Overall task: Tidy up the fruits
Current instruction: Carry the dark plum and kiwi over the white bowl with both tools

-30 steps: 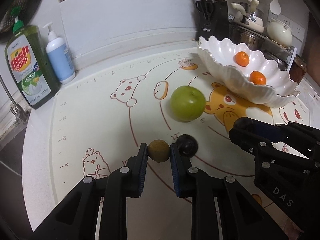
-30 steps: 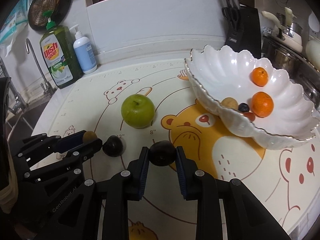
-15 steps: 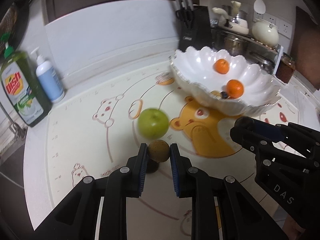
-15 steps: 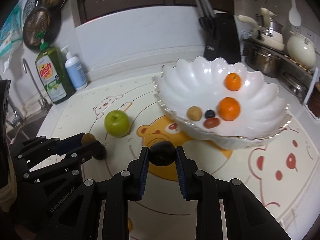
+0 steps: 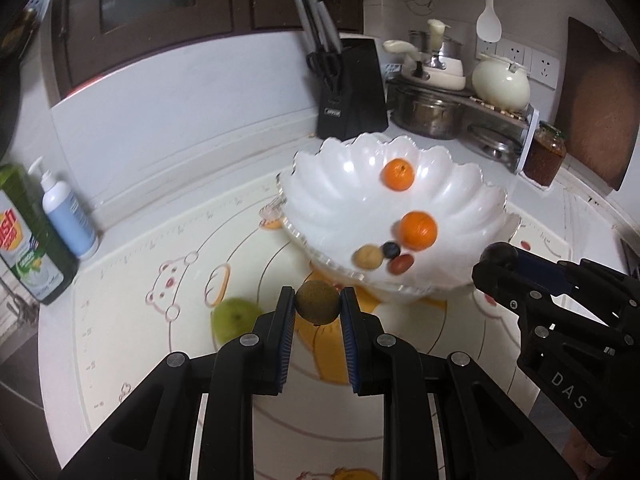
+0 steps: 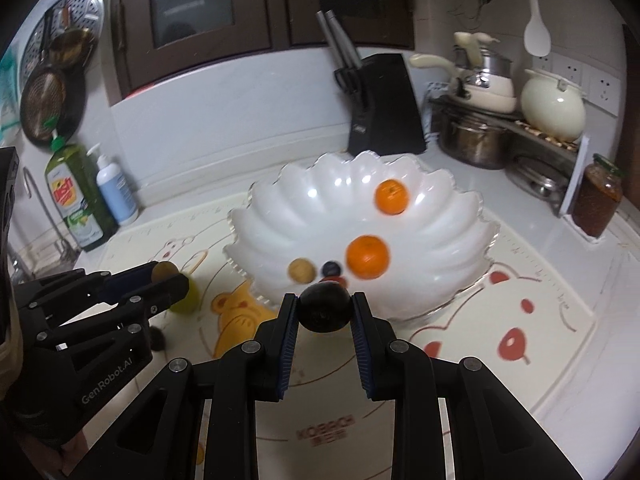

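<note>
White scalloped bowl now sits just ahead: I've lifted both fruits off the surface. My left gripper pinches the brownish round fruit, my right gripper the dark plum (green apple remains below).

A white backsplash runs behind the black knife block; dark cabinets hang above it.

Both tongs black plastic w/ silver screws, blue ribbed pads. Left tongs marked "GenRobot.AI"; right tongs "DAS".
</note>
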Demonstrator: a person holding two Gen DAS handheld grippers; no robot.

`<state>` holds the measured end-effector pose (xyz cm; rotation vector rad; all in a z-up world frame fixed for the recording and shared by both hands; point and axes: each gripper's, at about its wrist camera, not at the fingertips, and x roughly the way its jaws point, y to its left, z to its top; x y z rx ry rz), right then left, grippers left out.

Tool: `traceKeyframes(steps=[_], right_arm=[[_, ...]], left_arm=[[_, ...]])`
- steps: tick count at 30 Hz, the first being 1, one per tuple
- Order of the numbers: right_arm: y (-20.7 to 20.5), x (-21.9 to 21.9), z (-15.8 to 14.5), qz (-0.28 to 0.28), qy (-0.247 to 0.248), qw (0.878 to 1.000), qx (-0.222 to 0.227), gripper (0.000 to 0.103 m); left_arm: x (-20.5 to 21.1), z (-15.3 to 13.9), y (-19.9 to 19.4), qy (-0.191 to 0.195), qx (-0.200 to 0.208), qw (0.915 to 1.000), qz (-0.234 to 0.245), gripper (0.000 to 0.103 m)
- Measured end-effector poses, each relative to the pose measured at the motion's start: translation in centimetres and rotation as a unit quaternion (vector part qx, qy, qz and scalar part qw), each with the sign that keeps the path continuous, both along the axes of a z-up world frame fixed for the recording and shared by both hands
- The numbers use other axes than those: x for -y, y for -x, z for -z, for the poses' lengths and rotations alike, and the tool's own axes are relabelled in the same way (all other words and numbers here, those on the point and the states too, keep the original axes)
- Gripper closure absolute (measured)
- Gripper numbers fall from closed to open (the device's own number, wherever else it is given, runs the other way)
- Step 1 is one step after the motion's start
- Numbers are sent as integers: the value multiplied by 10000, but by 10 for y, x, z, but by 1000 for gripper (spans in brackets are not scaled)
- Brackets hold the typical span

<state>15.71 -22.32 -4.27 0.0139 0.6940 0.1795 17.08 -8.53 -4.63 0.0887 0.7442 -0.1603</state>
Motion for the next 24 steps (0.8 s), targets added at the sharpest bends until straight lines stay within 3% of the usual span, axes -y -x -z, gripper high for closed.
traceKeyframes(steps=[24], right_arm=[[-39, 44, -15, 475, 86, 9986, 212, 75]], left_arm=[[39, -10, -55, -57, 73, 9999, 94, 80]])
